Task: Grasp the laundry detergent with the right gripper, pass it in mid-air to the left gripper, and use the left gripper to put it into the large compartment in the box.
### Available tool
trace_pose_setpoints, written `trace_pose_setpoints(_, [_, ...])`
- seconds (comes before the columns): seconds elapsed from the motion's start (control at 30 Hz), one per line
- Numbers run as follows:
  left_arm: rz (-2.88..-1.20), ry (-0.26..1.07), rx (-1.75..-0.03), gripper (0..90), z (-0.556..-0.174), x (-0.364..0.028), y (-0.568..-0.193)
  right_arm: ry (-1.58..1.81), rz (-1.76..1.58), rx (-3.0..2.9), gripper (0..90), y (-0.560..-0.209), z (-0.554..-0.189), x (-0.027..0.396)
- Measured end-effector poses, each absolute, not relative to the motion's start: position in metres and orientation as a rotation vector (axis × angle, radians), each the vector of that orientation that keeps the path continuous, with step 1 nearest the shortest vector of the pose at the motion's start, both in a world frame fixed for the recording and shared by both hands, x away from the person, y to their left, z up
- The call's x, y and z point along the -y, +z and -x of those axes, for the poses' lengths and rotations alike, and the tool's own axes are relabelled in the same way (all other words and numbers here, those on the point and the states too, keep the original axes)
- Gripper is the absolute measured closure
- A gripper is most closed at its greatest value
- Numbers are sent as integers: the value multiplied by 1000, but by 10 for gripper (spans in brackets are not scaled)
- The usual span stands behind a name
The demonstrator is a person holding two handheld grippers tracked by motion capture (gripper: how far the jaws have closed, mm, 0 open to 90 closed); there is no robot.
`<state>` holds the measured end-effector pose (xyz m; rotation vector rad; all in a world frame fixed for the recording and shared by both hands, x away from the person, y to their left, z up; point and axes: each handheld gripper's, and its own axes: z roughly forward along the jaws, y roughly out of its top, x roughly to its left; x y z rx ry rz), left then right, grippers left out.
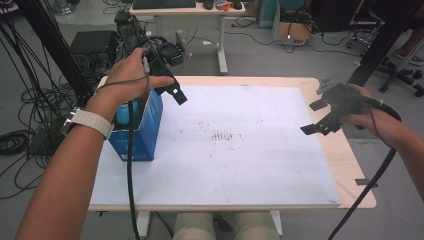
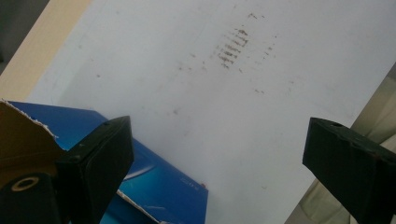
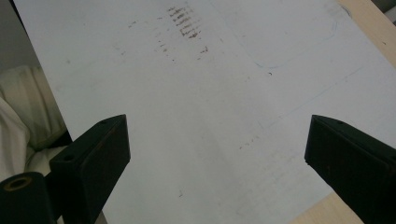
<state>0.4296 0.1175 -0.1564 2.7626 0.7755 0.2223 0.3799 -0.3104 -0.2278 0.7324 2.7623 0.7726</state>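
The pale wooden tabletop (image 1: 350, 160) is covered almost wholly by a white sheet (image 1: 240, 165), on whose middle a patch of dark smudged marks (image 1: 222, 135) is seen. Beyond the far edge, a grey floor (image 1: 300, 60) is strewn with black cables, and a second desk (image 1: 195, 10) carrying a keyboard is seen at the top of the high view. Nothing is seen lying on the sheet between the two tongs.

At the left edge of the sheet, a blue cardboard box (image 1: 145, 130) is stood upright with its top torn open, so that brown inner card is shown; a light blue rounded object (image 1: 127, 114) is lodged inside it, and what it is cannot be told. The left tongs (image 1: 175, 92) are held in the air just above and beside the box's open top, on the side towards the middle of the sheet; in the left gripper view the box (image 2: 163, 186) is seen under and behind the left-hand jaw, untouched by it. The jaws are spread wide with nothing between them.

The right tongs (image 1: 320, 116) are held over the right edge of the sheet, well apart from the box, likewise spread wide and empty.

Small white print is carried on the box's blue face, too small to be read.
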Motion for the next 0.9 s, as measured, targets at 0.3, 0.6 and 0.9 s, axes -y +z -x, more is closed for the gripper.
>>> trace_pose_setpoints(0.3, [-2771, 222, -780, 95, -429, -120, -157, 771, -727, -2765, 68, -229, -380, 309])
trace_pose_setpoints(0.6, [-2771, 223, -783, 97, -429, -121, -157, 774, -724, -2765, 68, -229, -380, 308])
trace_pose_setpoints(0.9, [-2764, 222, -781, 98, -428, -121, -157, 778, -723, -2764, 68, -230, -381, 308])
